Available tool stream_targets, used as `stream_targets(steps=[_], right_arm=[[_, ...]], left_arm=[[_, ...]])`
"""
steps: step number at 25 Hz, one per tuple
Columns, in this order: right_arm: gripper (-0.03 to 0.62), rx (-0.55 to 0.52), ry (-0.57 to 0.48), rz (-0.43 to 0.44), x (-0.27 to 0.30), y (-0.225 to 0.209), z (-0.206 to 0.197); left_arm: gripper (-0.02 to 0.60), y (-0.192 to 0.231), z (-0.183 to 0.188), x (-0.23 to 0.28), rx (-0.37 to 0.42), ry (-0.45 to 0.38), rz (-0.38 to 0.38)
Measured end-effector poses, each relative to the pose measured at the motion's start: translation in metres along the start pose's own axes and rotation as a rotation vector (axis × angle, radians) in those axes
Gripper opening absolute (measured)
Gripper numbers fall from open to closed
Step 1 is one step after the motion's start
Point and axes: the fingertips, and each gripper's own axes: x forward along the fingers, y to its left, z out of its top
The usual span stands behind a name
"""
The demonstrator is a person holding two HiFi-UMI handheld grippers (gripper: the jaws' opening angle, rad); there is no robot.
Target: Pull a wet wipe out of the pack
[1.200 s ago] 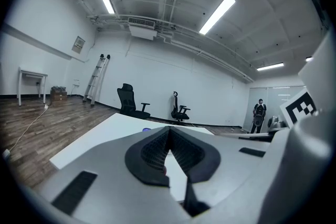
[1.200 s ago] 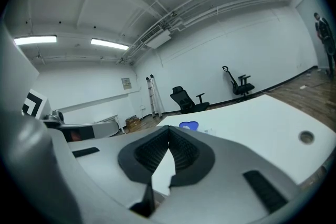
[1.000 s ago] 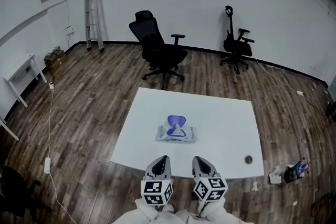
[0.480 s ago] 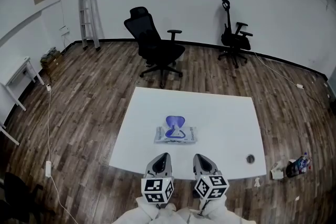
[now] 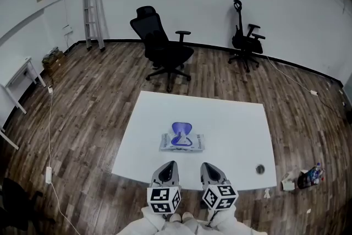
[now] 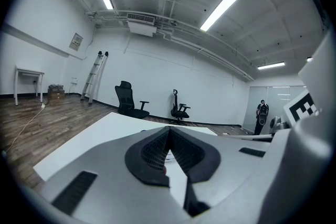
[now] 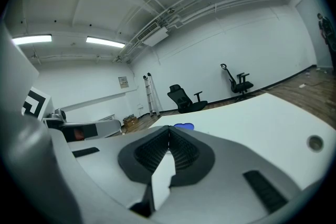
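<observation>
Wood-plank flooring and white walls fill the head view, with a white table [image 5: 231, 118] just below me. On its near half, around the middle, the wet wipe pack [image 5: 182, 142] lies flat, its blue lid flap standing open on the far side. A small round hole [image 5: 260, 169] sits near the table's right front corner. Both grippers are level over the near edge, side by side, pointing toward the pack but short of it. The left gripper [image 5: 169, 164] and right gripper [image 5: 208, 165] each carry a marker cube. Beyond the table I see a black office chair [image 5: 162, 52], a second chair [image 5: 245, 44] at the back wall and a folded ladder [image 5: 91, 8] on the left.

From the left gripper view, I see its ribbed pads pressed together at the tips with nothing between them. White tabletop stretches ahead, and the chairs and ladder stand against the far wall.

From the right gripper view, its pads likewise meet at the tips, empty. The pack's blue flap shows just past the fingertips, slightly to the right, and the other gripper sits at the left edge.
</observation>
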Motion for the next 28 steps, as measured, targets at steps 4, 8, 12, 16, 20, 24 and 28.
stream_targets(steps=[4, 8, 12, 16, 20, 24, 28], right_arm=[[0.009, 0.003, 0.01, 0.014, 0.003, -0.002, 0.003], [0.009, -0.011, 0.024, 0.042, 0.008, -0.002, 0.006], [0.009, -0.04, 0.03, 0.068, 0.015, 0.001, 0.008], [0.009, -0.032, 0.013, 0.109, 0.026, 0.003, 0.013], [0.009, -0.031, 0.028, 0.131, 0.038, 0.001, 0.013], [0.009, -0.05, 0.047, 0.137, 0.055, -0.002, 0.011], [0.011, -0.044, 0.06, 0.141, 0.071, -0.003, 0.005]], left_arm=[[-0.002, -0.003, 0.0, 0.001, -0.001, 0.01, 0.006], [-0.002, -0.008, -0.001, 0.004, -0.006, 0.014, 0.016], [-0.002, -0.007, -0.003, 0.003, -0.012, 0.019, 0.036], [-0.002, -0.004, -0.008, 0.002, -0.015, 0.023, 0.057], [-0.001, -0.005, -0.015, -0.003, -0.008, 0.042, 0.067], [-0.002, -0.005, -0.01, -0.009, -0.022, 0.037, 0.076], [-0.002, 0.0, -0.004, -0.014, -0.022, 0.018, 0.096]])
